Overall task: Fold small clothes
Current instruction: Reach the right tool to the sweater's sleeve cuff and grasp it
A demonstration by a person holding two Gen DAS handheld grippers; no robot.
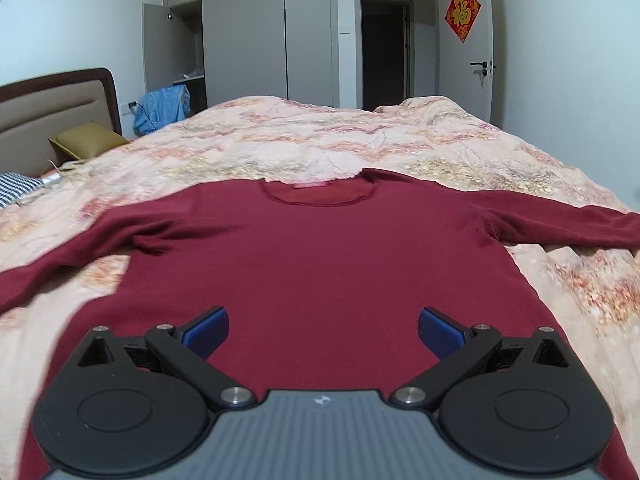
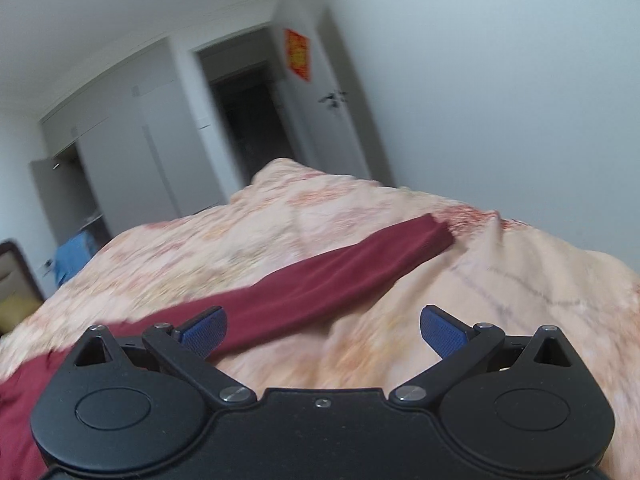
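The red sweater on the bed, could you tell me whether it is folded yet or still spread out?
Spread out. The red sweater lies flat on the bedspread, both sleeves stretched sideways, nothing folded over.

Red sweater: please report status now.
Both grippers open, empty. Red sweater flat on bedspread, sleeves out, unfolded. Nothing in the way.

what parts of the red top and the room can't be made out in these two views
- Hem of the red top: left wrist view, hidden behind the left hand-held gripper.
- Left sleeve end: cut off by that view's left edge.
- Top's body: right wrist view, mostly hidden behind the right hand-held gripper; only the right sleeve shows.
- Quilt pattern: motion-blurred there.
- Open wardrobe contents: too small, shadowed.
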